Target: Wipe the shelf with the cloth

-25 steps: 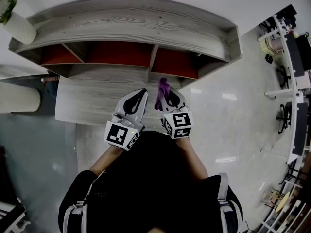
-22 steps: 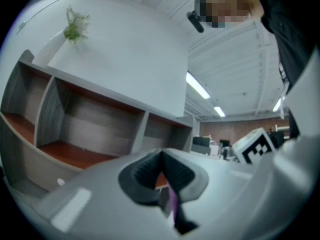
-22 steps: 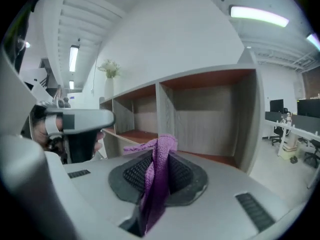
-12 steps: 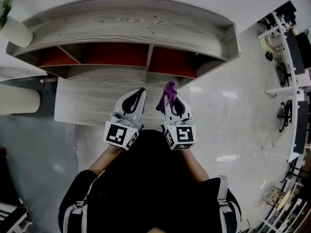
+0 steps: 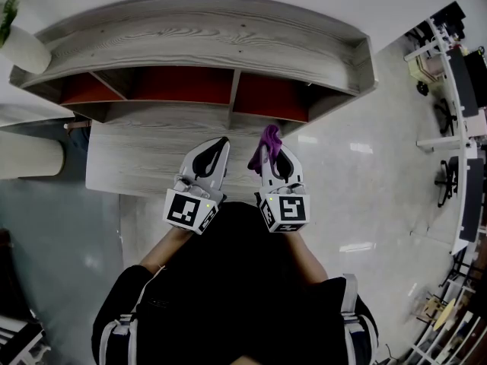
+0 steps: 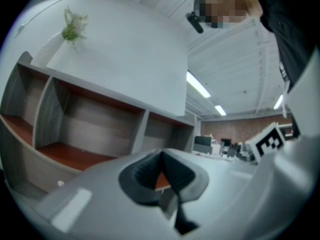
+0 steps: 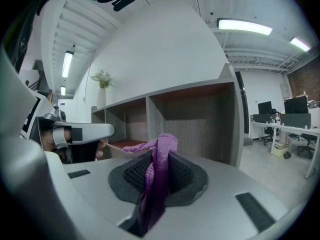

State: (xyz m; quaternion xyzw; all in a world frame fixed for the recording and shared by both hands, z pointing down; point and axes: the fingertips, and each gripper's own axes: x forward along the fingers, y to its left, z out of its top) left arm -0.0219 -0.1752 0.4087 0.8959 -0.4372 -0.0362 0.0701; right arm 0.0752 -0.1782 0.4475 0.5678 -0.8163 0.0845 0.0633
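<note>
Rightward my right gripper (image 5: 272,152) has drifted, clamping the cloth (image 5: 268,137); left gripper (image 5: 219,144) closed, empty; shelf (image 5: 190,40) seemingly unwiped.

Left claw (image 6: 161,170) pressed together — empty — facing the shelf (image 6: 95,124).

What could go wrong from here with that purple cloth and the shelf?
Only a small tuft of the cloth pokes past the right gripper, shut on it, so its tips might scrape the shelf instead of wiping. The cloth is pinched as a narrow strip; rubbing could pull it free. A potted plant stands at the shelf top's left end; a wide sweep might knock it.
</note>
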